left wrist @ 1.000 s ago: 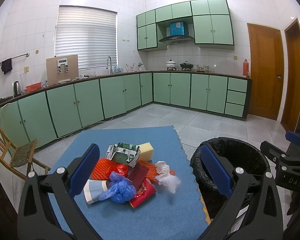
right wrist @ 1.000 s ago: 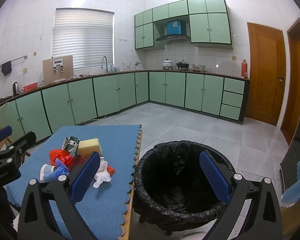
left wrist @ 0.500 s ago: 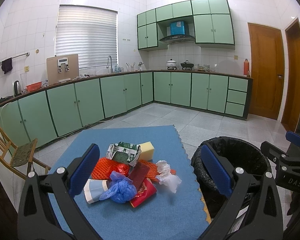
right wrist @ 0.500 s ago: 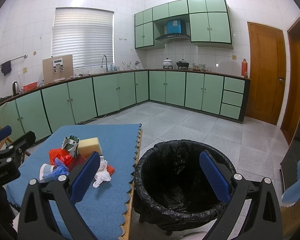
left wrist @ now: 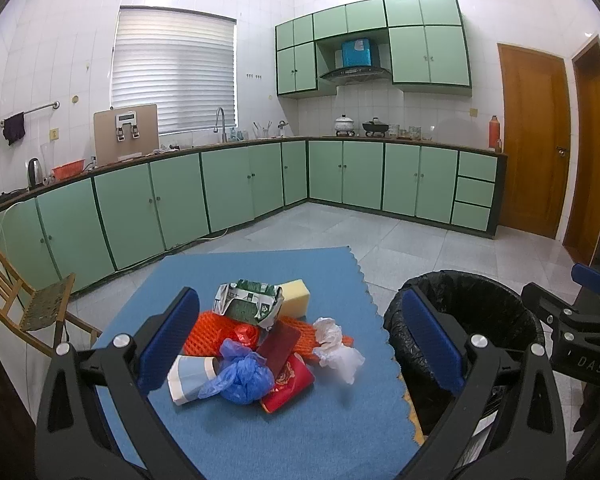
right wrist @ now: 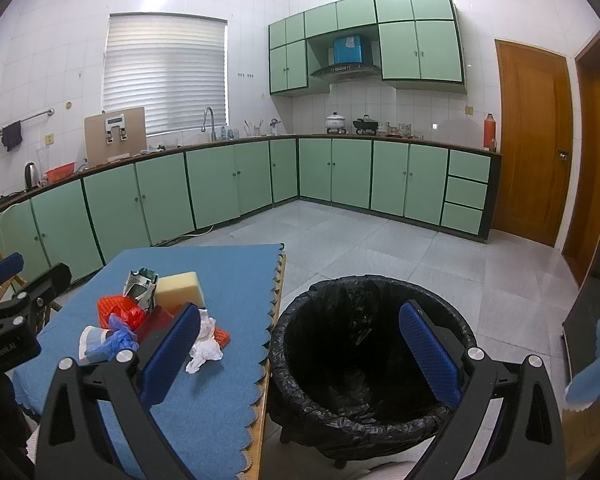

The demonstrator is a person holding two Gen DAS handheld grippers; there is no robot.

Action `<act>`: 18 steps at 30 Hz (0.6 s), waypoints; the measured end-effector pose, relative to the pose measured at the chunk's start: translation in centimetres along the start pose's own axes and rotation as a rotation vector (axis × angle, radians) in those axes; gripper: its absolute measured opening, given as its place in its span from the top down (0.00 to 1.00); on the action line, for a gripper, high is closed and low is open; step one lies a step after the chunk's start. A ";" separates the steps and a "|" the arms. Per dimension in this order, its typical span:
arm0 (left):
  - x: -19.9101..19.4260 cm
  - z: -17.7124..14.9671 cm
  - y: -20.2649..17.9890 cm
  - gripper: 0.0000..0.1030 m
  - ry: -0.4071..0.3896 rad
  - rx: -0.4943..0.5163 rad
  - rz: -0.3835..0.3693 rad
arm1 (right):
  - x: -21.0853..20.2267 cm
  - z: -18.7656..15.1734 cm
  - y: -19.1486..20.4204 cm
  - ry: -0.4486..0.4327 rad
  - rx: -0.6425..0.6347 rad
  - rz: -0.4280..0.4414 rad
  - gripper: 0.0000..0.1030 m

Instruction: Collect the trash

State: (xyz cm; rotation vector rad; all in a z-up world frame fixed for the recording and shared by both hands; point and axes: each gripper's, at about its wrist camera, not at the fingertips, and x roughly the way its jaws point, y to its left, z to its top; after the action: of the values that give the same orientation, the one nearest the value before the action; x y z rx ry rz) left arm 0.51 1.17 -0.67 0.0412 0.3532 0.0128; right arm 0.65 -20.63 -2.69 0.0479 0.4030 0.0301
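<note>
A pile of trash lies on the blue table mat (left wrist: 236, 272): a yellow sponge (left wrist: 295, 303), a crumpled green carton (left wrist: 248, 304), orange netting (left wrist: 208, 330), a blue plastic bag (left wrist: 242, 374), a paper cup (left wrist: 188, 376), a red packet (left wrist: 288, 382) and white tissue (left wrist: 334, 350). My left gripper (left wrist: 300, 344) is open and empty, held above and in front of the pile. My right gripper (right wrist: 300, 350) is open and empty over the near rim of the black-lined trash bin (right wrist: 374, 344). The bin also shows in the left wrist view (left wrist: 472, 316), right of the table.
A wooden chair (left wrist: 24, 300) stands left of the table. Green cabinets (left wrist: 228, 192) line the far walls. Two wooden doors (left wrist: 534, 140) are at the right. Tiled floor (right wrist: 380, 240) lies beyond the table and bin.
</note>
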 end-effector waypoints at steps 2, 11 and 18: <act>0.1 0.0 0.0 0.05 0.002 -0.001 0.001 | -0.1 0.1 0.0 0.001 -0.001 0.000 0.06; 0.8 -0.3 0.2 0.05 0.016 -0.014 0.006 | 0.6 0.2 0.2 0.025 -0.004 0.013 0.06; 2.9 -0.9 2.2 0.05 0.041 -0.008 0.075 | 2.8 -0.2 0.9 0.077 -0.009 0.028 0.06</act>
State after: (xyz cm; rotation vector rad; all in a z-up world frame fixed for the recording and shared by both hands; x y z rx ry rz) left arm 2.90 3.48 -2.44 0.0461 0.3924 0.0891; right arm 3.13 -19.65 -3.90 0.0439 0.4788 0.0617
